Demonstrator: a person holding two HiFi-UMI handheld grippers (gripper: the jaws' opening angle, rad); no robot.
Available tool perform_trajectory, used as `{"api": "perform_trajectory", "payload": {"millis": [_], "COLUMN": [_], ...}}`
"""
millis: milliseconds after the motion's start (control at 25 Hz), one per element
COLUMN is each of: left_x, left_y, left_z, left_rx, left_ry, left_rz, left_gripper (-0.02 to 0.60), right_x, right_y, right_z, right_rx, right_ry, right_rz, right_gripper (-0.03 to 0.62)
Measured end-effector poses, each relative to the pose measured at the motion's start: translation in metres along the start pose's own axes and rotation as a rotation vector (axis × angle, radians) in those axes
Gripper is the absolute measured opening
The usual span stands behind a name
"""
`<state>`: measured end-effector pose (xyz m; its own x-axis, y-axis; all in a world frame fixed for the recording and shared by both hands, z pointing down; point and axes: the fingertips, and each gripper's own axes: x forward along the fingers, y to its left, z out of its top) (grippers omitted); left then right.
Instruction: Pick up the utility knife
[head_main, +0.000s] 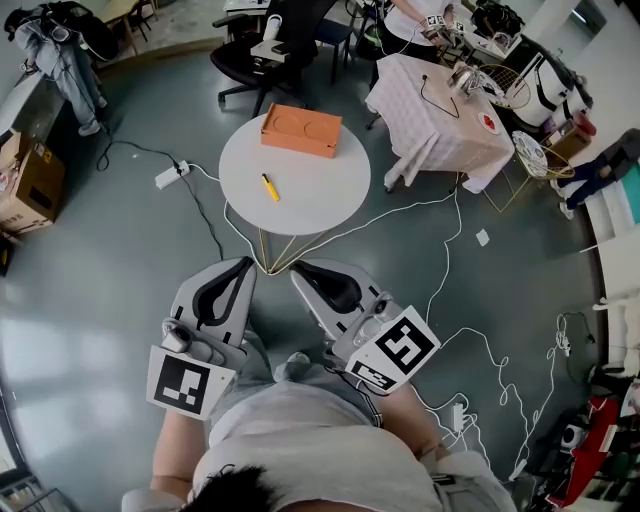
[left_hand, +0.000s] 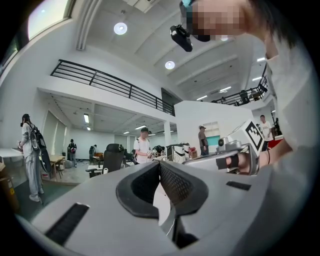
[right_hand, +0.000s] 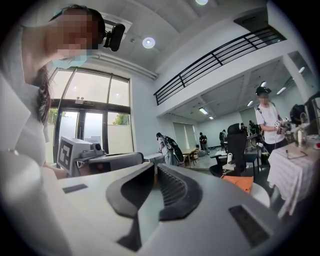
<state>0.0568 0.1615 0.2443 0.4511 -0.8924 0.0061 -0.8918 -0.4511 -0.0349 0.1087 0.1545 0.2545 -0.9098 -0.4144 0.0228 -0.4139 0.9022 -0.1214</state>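
Slantwise, far-left to near-right on table (head_main: 335, 195), utility knife (head_main: 270, 187), left tool (head_main: 247, 263), right tool (head_main: 297, 268) clenched empty.

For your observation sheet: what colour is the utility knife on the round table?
The utility knife is yellow, clearest in the head view.

The left gripper (head_main: 247, 263) and right gripper (head_main: 298, 270) are held side by side, close in front of the person's torso, with their tips angled toward each other. Each has its jaws pressed together with nothing between them.
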Motion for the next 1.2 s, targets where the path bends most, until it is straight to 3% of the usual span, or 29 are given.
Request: {"api": "perform_trajectory", "payload": {"millis": [320, 680, 1200], "left_x": [0.038, 0.075, 0.128], "left_y": [0.086, 0.179, 0.22], "left_z": [-0.002, -0.002, -0.016], "left_rx": [-0.015, 0.035, 0.041], "left_ry": [-0.002, -0.003, 0.014], "left_rz": [-0.056, -0.189, -0.303], "left_gripper": [0.011, 0.011, 0.011], "right_x": [0.077, 0.177, 0.209], "right_y": [-0.039, -0.073, -0.133], "right_z": [0.012, 0.021, -0.004], "right_rx": [0.0, 0.005, 0.027], "right_ry": [0.004, -0.016, 0.078], "right_rz": [-0.073, -0.16, -0.282], "right_gripper": [0.014, 0.014, 0.017]}}
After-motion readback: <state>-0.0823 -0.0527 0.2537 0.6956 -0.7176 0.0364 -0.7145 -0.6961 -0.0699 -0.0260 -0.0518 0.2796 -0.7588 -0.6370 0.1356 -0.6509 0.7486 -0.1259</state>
